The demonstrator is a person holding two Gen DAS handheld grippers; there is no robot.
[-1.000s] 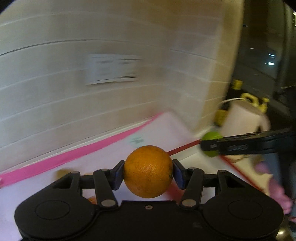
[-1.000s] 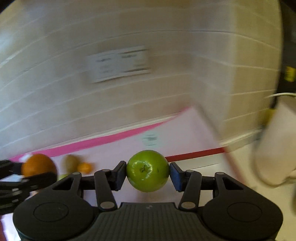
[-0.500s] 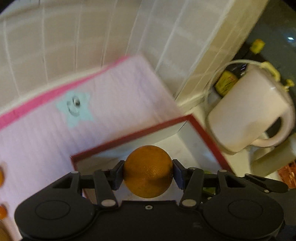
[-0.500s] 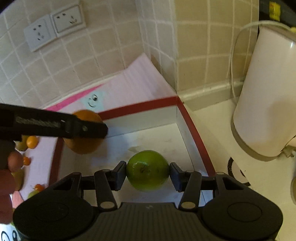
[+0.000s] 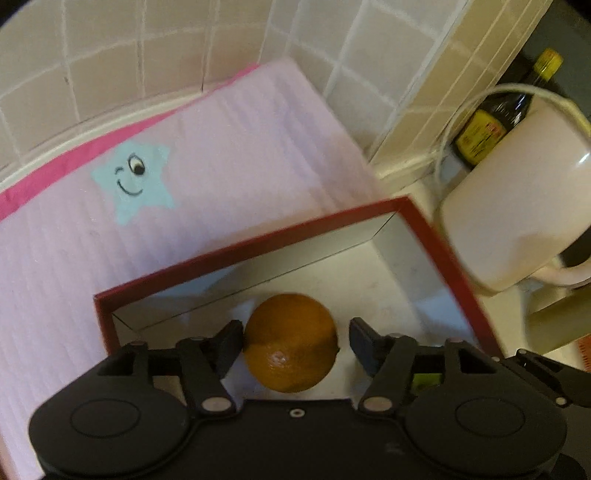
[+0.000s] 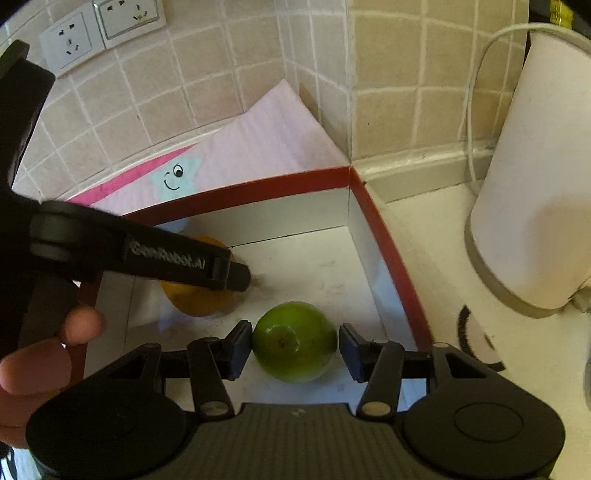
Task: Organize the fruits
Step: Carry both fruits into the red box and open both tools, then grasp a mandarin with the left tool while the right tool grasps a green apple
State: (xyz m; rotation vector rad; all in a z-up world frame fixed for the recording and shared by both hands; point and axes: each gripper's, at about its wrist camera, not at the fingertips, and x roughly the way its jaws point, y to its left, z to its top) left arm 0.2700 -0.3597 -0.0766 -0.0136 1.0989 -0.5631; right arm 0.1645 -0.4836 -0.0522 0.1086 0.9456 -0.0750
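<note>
A red-rimmed white box [image 5: 258, 243] [image 6: 388, 254] sits on a pink mat. In the left wrist view an orange [image 5: 290, 341] lies on the box floor between the fingers of my left gripper [image 5: 295, 341], which is open with a gap on the right side. In the right wrist view a green apple [image 6: 294, 340] lies on the box floor between the fingers of my right gripper [image 6: 295, 345], which is open and just clear of it. The orange [image 6: 199, 302] also shows there, partly hidden behind the left gripper's finger [image 6: 184, 260].
A pink mat with a blue star [image 5: 136, 181] lies under the box against the tiled wall. A white kettle [image 6: 532, 206] with a cord stands to the right. A dark sauce bottle [image 5: 495, 118] stands behind it. Wall sockets [image 6: 99, 26] are at upper left.
Both grippers moved down into the box and opened. The orange and the green apple were let go and now rest on the box floor.
</note>
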